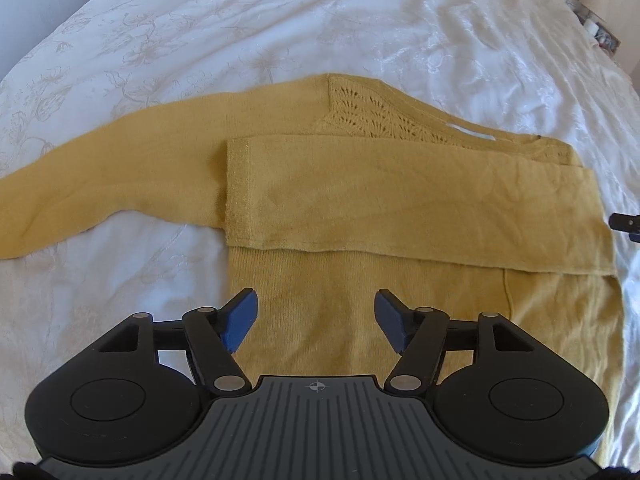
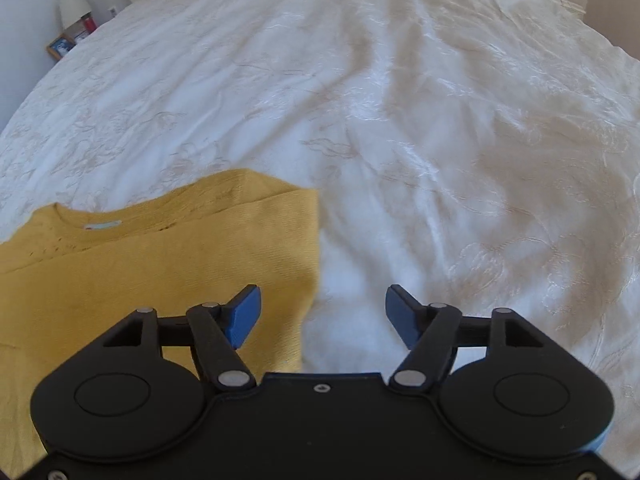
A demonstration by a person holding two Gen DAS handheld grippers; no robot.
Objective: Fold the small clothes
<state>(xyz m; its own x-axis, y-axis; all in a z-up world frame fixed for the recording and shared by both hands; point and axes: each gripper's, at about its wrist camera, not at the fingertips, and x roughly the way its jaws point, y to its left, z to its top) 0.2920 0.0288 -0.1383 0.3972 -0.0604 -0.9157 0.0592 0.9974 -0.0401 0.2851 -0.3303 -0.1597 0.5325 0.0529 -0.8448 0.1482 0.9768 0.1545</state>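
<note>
mustard-yellow knitted sweater [image 1: 360, 208] lying flat on white embroidered bedspread [image 1: 280, 32], one sleeve folded across its body | left gripper [image 1: 316, 320] hovering above its lower part, jaws apart, empty | right gripper [image 2: 323, 316] gaping over its side edge, holding nothing

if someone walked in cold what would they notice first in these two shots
A mustard-yellow knitted sweater lies flat on a white embroidered bedspread, one sleeve folded across its body and the other stretched out to the left. In the foreground of each view, a black gripper with blue pads stands open and empty: the left gripper over the sweater's lower body, the right gripper over its edge.
</note>
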